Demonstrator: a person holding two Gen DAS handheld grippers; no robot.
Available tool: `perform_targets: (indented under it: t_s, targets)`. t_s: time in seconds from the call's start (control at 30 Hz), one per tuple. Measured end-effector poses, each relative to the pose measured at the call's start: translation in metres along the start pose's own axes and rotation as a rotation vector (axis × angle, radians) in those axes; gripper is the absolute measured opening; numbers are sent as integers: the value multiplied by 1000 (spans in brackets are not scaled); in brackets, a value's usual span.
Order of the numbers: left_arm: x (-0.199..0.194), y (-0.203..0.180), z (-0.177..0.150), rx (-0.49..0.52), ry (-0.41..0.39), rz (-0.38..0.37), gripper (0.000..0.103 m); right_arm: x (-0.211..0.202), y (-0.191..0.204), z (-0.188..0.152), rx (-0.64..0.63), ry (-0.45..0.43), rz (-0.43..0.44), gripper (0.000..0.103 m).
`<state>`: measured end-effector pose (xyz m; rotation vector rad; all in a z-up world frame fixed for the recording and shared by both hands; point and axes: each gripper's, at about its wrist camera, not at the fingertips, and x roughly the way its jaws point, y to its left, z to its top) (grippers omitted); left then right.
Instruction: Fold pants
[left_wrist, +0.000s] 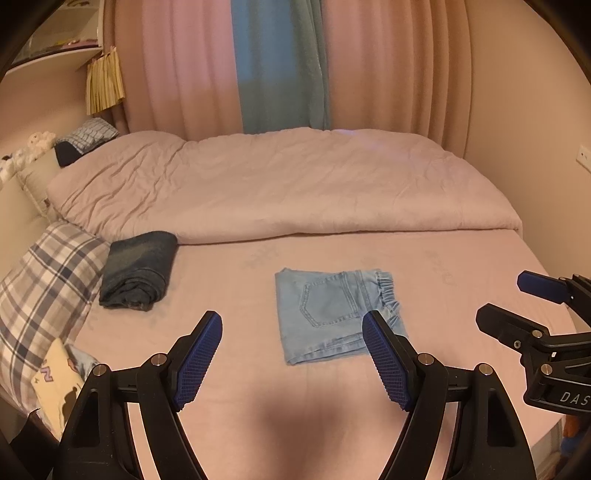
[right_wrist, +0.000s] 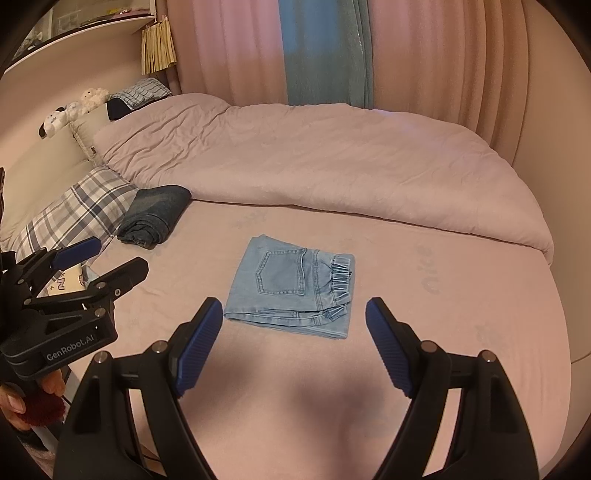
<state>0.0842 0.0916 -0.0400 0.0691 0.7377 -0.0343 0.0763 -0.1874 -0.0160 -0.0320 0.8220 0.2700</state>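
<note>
Light blue denim pants (left_wrist: 332, 314) lie folded into a small rectangle on the pink bed sheet (left_wrist: 236, 295), back pocket up, elastic waistband to the right. They also show in the right wrist view (right_wrist: 291, 291). My left gripper (left_wrist: 291, 328) is open and empty, held above the sheet just in front of the pants. My right gripper (right_wrist: 293, 314) is open and empty, in front of the pants. Each gripper shows in the other's view, the right one (left_wrist: 509, 306) at right, the left one (right_wrist: 107, 258) at left.
A dark blue folded pair of jeans (left_wrist: 140, 273) lies at the left by a plaid pillow (left_wrist: 40, 291). A bunched pink duvet (left_wrist: 280, 184) covers the far half of the bed. Curtains (left_wrist: 280, 62) hang behind. A printed cloth (left_wrist: 59, 380) lies at the near left.
</note>
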Motion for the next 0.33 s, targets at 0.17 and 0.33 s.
perform_targets:
  t_s: [0.17, 0.33]
  targets:
    - [0, 0, 0, 1, 2, -3, 78, 0, 0, 0, 0, -1, 1, 81]
    - [-2, 0, -1, -4, 1, -7, 78, -1, -1, 0, -1, -1, 3, 81]
